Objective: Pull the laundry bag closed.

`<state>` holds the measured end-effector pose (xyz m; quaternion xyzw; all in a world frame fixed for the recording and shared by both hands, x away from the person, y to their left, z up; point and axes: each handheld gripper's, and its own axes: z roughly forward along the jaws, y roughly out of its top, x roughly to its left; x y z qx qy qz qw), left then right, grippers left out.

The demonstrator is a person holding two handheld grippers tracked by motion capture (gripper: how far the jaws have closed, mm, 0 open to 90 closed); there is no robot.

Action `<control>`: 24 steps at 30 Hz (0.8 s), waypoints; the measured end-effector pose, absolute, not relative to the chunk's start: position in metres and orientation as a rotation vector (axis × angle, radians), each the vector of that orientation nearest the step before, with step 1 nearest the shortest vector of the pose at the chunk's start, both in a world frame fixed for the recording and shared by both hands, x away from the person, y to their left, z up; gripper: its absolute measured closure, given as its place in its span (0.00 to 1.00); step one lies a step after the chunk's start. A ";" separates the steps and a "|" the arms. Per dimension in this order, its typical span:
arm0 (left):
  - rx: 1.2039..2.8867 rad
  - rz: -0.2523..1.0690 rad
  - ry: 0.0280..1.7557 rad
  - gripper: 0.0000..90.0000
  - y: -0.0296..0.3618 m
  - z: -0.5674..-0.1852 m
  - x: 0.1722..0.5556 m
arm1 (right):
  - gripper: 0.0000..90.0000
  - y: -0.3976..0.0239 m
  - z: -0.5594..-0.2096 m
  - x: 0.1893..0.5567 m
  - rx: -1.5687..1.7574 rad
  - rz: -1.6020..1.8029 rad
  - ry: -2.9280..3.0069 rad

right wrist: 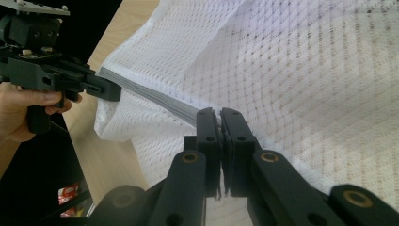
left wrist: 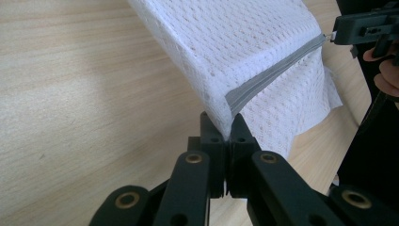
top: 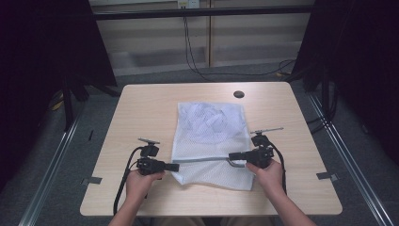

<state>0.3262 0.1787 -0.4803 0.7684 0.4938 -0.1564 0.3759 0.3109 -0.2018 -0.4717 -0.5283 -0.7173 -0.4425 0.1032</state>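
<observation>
A white mesh bag (top: 209,136) lies flat in the middle of the wooden table (top: 141,108), with something crumpled and pale inside its far half. A grey zipper (top: 202,160) runs across its near end, lifted a little off the table. My left gripper (top: 176,166) is shut on the bag's left corner at the zipper's end (left wrist: 234,104); the jaws (left wrist: 225,128) pinch the mesh. My right gripper (top: 231,156) is shut on the zipper's right part (right wrist: 160,98), its jaws (right wrist: 217,113) closed together over the grey band. Each gripper view shows the other gripper farther off along the zipper.
A small dark round hole (top: 239,94) sits near the table's far edge. Black curtains hang at both sides, and cables (top: 193,56) trail over the floor behind the table. Bare wood lies to the left and right of the bag.
</observation>
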 end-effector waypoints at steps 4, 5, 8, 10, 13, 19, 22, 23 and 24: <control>1.964 -0.405 1.263 0.99 0.179 -0.480 0.327 | 0.97 -0.203 -0.472 0.311 -1.559 -1.303 -2.120; 1.960 -0.404 1.268 0.99 0.178 -0.480 0.326 | 0.97 -0.202 -0.471 0.311 -1.560 -1.301 -2.125; 1.952 -0.417 1.274 0.99 0.178 -0.480 0.326 | 0.97 -0.203 -0.471 0.311 -1.561 -1.300 -2.126; 1.954 -0.410 1.270 0.99 0.179 -0.481 0.326 | 0.97 -0.204 -0.471 0.310 -1.574 -1.300 -2.127; 1.956 -0.407 1.265 0.99 0.179 -0.480 0.326 | 0.97 -0.207 -0.471 0.310 -1.578 -1.306 -2.122; 1.958 -0.407 1.272 0.99 0.178 -0.480 0.326 | 0.97 -0.207 -0.471 0.310 -1.577 -1.303 -2.125; 1.951 -0.421 1.268 0.99 0.180 -0.480 0.326 | 0.97 -0.208 -0.471 0.310 -1.590 -1.295 -2.131; 1.950 -0.415 1.268 0.99 0.180 -0.480 0.326 | 0.97 -0.209 -0.471 0.309 -1.587 -1.300 -2.136; 1.950 -0.416 1.267 0.99 0.180 -0.480 0.326 | 0.97 -0.210 -0.471 0.309 -1.592 -1.297 -2.133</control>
